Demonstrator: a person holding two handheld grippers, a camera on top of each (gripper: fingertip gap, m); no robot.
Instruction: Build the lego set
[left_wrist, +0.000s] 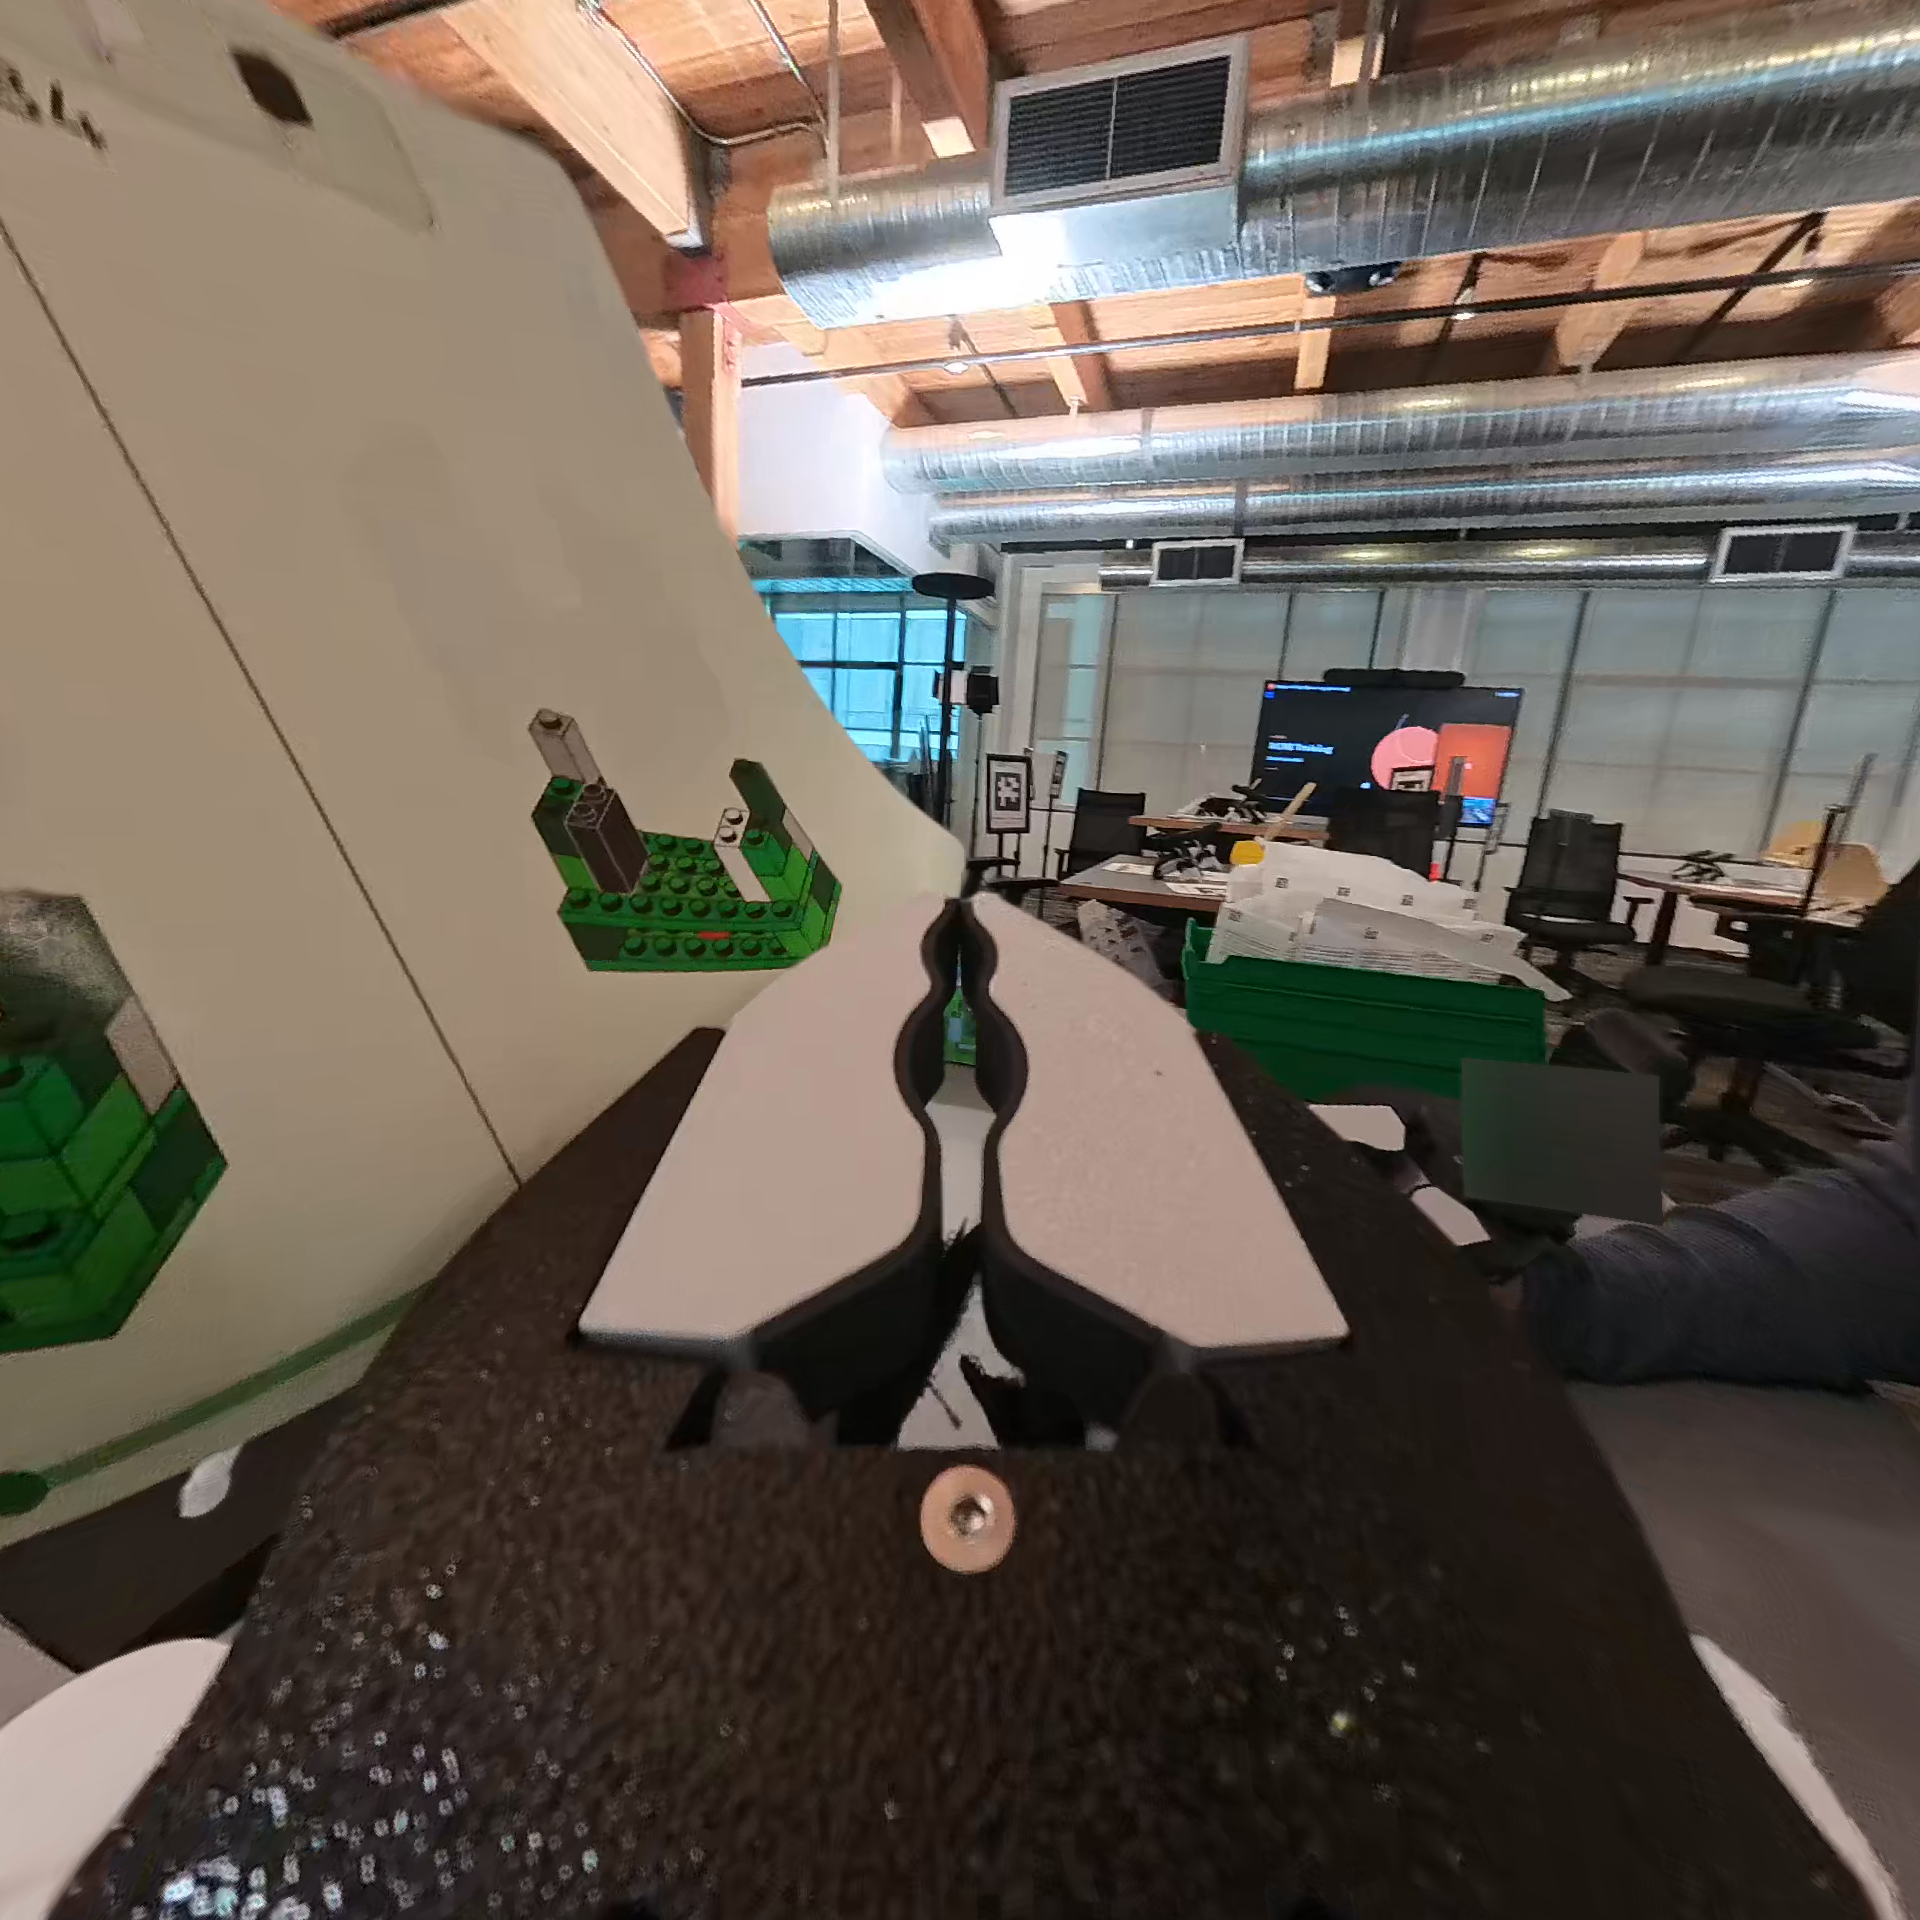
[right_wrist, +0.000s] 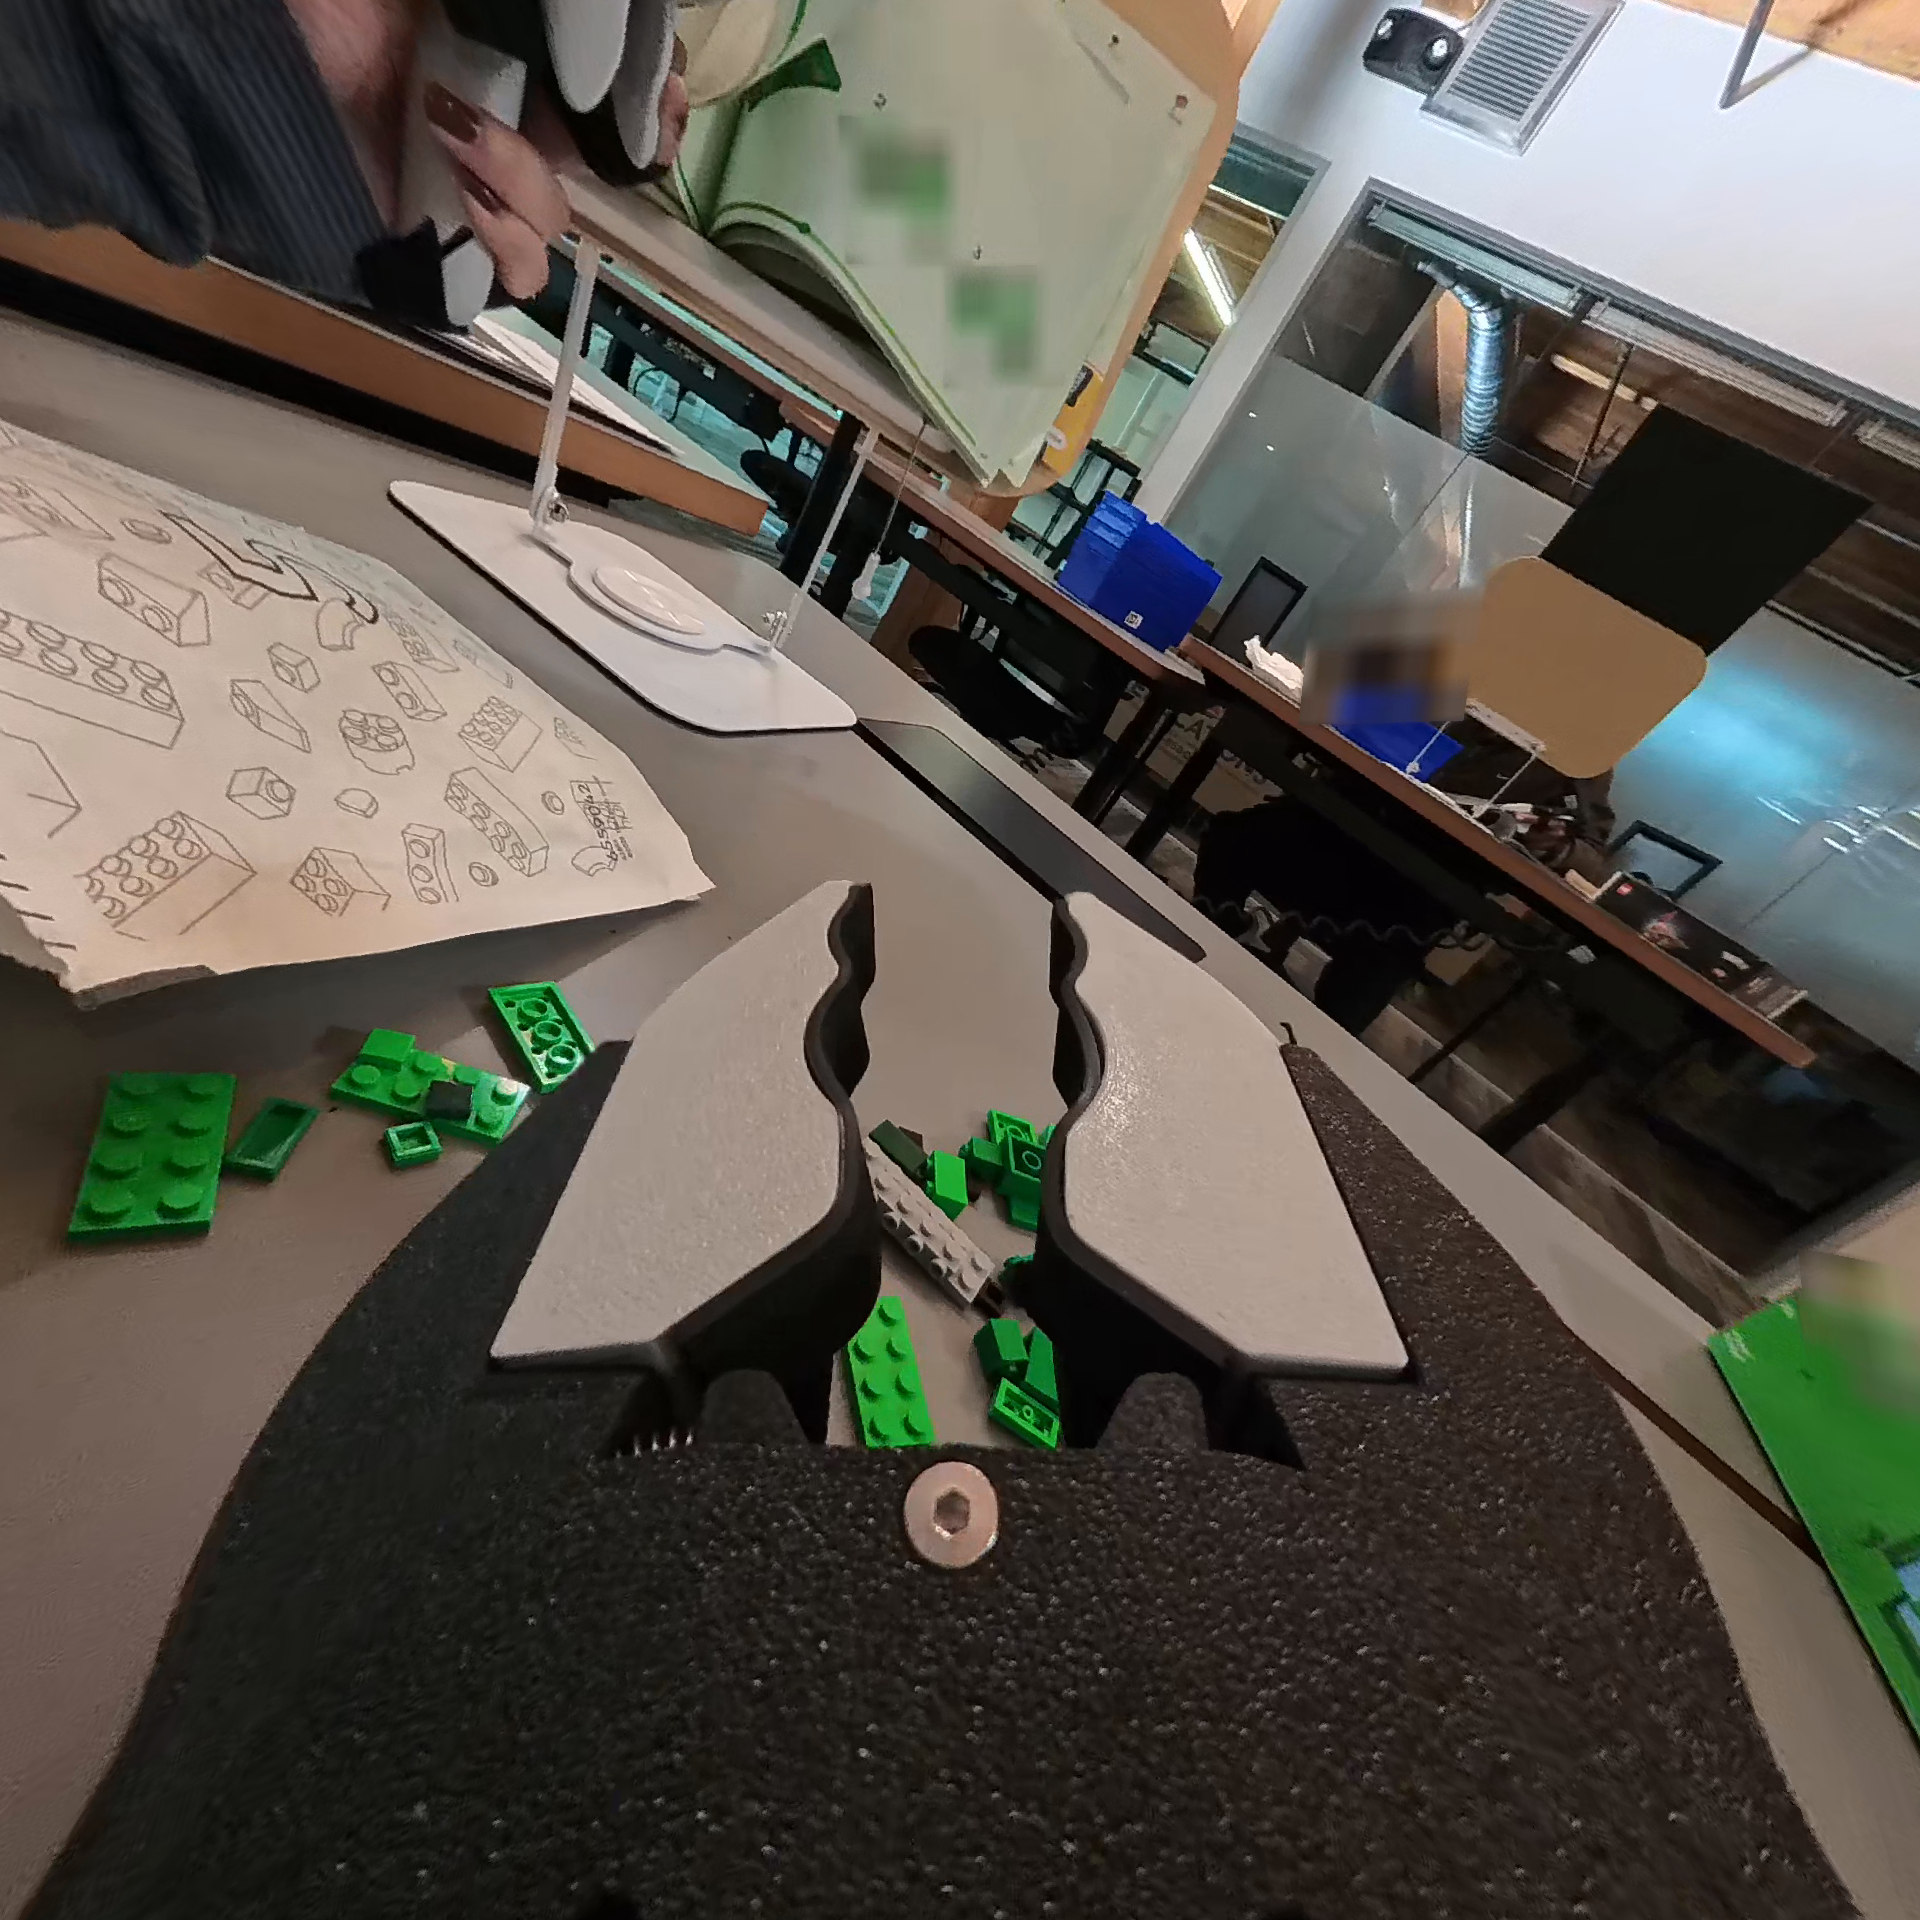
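Note:
The instruction booklet (left_wrist: 312, 675) stands open on a white stand (right_wrist: 623, 623), and its curled page shows green brick drawings. My left gripper (left_wrist: 961, 914) is shut, and the page's edge runs into its tips, with a strip of green print showing between the fingers. It also shows in the right wrist view (right_wrist: 613, 94), high up at the booklet (right_wrist: 987, 208). My right gripper (right_wrist: 961, 914) is open and empty, low over loose bricks on the grey table (right_wrist: 831, 831): a grey plate (right_wrist: 930, 1226), a green plate (right_wrist: 888, 1371) and small green pieces (right_wrist: 1013, 1153).
More green plates (right_wrist: 151, 1153) lie to the left, beside a paper bag (right_wrist: 260, 727) printed with brick outlines. A green box (right_wrist: 1829, 1455) lies at the right table edge. A person's sleeve (left_wrist: 1714, 1278) rests to the right. Green bins (left_wrist: 1361, 1008), desks and chairs stand behind.

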